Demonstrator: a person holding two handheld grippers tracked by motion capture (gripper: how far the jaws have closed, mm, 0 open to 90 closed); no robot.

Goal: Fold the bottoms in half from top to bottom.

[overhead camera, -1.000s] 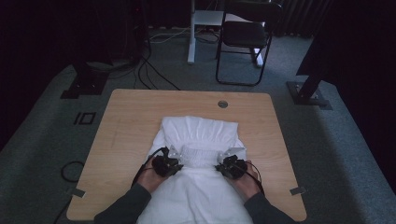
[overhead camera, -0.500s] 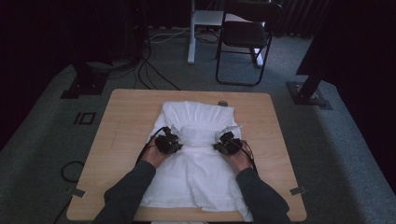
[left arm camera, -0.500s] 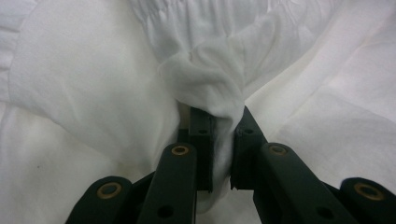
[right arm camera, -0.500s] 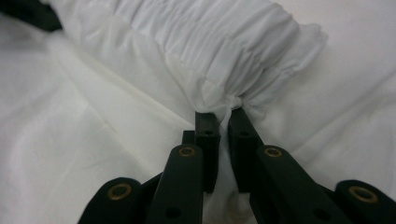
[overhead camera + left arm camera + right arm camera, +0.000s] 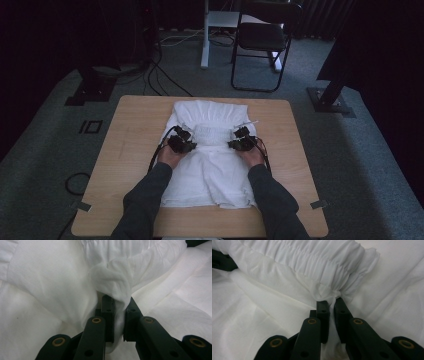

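both hands have carried the white garment [image 5: 212, 150] farther up the wooden table [image 5: 130, 150] than a second ago. the left gripper [image 5: 186, 141] and right gripper [image 5: 239, 139] each stay clamped on a bunched fold. a black chair [image 5: 262, 40] stands at upper centre. the sleeves hide the garment's lower edges.

A white garment [image 5: 210, 160] with a gathered elastic band lies partly folded along the wooden table's middle.

The right gripper [image 5: 331, 305] pinches the gathered elastic hem [image 5: 322, 263] of a white garment [image 5: 262, 315], ruffles running toward ten o'clock, another gripper [image 5: 222, 261] at nine o'clock.
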